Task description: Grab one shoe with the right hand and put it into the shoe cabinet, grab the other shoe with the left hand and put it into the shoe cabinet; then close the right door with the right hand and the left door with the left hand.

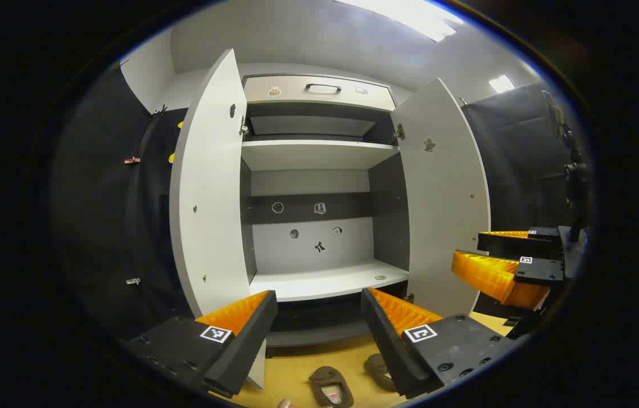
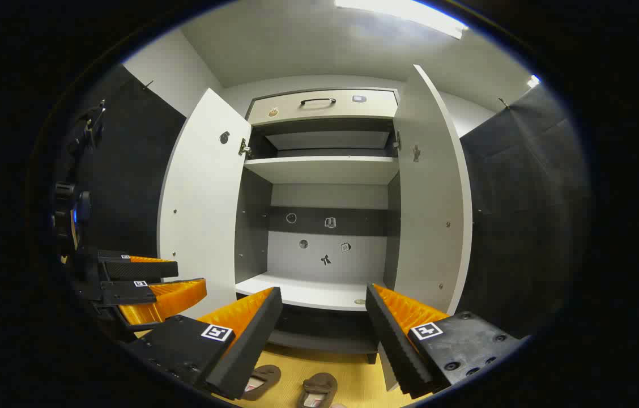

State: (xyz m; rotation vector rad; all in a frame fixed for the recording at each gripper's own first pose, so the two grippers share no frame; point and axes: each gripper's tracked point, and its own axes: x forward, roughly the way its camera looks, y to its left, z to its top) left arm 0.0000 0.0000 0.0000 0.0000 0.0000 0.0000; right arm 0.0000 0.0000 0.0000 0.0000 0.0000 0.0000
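Below, both shoes (image 2: 288, 385), tongs (image 2: 319, 334) apart.

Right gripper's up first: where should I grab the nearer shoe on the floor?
Likely the side rim of the right-hand shoe, coming from above. It lies flat on the floor, opening upward, so one finger of the open right gripper could go inside and one outside.

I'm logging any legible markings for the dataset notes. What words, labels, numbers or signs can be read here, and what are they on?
No readable words or numbers.
Square black-and-white marker tags on the left gripper and right gripper: patterns, not text.
Small stickers on the shoe cabinet back panel, door insides and drawer front: pictures, too small to make out.
Insole labels of the shoes on the floor: blurred.
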